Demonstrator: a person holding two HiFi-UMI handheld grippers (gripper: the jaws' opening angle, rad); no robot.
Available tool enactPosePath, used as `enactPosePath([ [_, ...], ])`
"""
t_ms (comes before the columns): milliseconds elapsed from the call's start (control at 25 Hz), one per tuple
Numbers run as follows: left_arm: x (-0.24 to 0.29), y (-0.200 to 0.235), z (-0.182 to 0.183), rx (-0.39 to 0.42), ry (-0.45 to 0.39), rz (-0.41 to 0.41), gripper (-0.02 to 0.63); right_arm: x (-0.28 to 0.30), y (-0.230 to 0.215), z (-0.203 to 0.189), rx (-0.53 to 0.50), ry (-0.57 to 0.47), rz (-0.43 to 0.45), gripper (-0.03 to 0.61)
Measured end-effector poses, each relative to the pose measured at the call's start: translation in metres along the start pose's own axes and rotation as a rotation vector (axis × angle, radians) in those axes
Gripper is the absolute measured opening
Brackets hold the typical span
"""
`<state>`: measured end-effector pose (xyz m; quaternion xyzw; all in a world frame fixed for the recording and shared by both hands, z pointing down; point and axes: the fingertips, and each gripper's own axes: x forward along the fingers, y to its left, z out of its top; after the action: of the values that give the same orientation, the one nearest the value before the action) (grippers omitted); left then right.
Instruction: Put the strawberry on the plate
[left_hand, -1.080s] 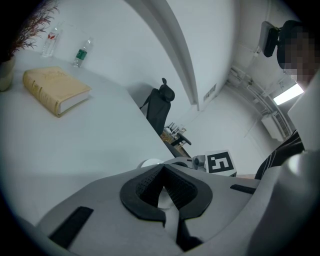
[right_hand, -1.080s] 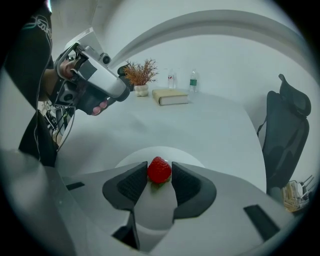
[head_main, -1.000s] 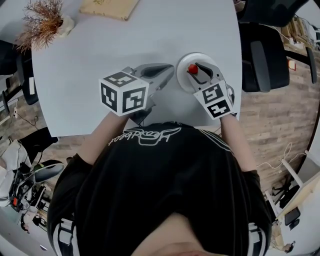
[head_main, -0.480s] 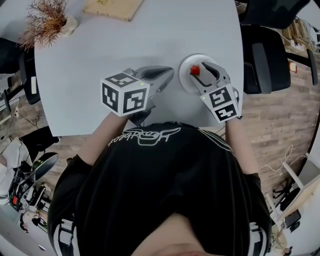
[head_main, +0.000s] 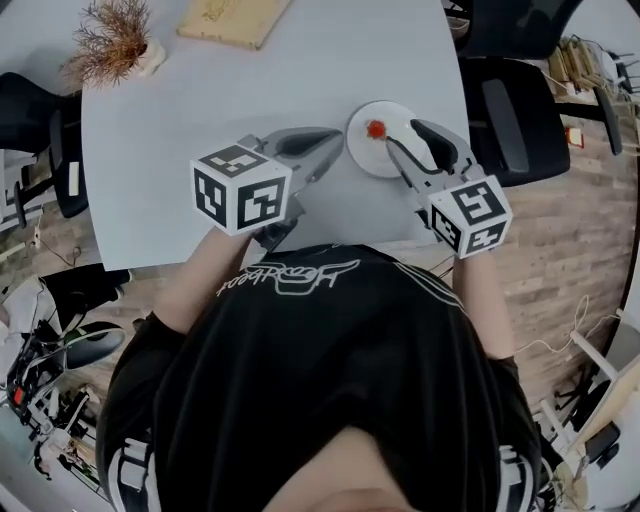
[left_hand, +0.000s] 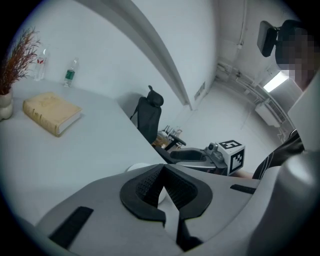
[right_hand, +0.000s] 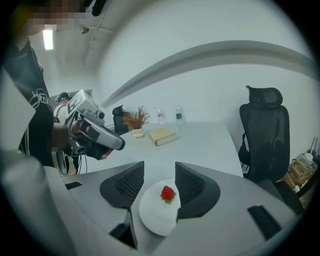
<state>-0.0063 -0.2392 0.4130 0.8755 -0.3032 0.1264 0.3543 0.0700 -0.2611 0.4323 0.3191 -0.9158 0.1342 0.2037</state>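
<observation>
Strawberry lies on the white plate; above the plate, right gripper jaws have just been opening and hold nothing; left gripper is clenched and empty.

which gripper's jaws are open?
The right gripper: its jaws have just been opening and stand apart, empty, above the strawberry on the plate. The left gripper has them together.

Both grippers held out front, noses angled down.
L gripper jaws together, empty; R gripper jaws have just been opening, now wide apart w/ nothing gripped.
</observation>
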Motion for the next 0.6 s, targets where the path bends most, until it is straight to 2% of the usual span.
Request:
enactPosePath([
  [160, -0.011, -0.038, 0.004, 0.039, -0.052, -0.014, 0.006, -0.044, 0.019, 0.022, -0.006, -0.102, -0.008, 0.178],
  [360, -0.028, -0.094, -0.003, 0.062, -0.111, -0.057, 0.006, -0.1, 0.051, 0.037, -0.038, -0.187, -0.035, 0.08],
  [600, -0.04, -0.163, -0.021, 0.125, -0.138, -0.104, 0.006, -0.169, 0.096, 0.042, -0.036, -0.281, -0.009, 0.017],
])
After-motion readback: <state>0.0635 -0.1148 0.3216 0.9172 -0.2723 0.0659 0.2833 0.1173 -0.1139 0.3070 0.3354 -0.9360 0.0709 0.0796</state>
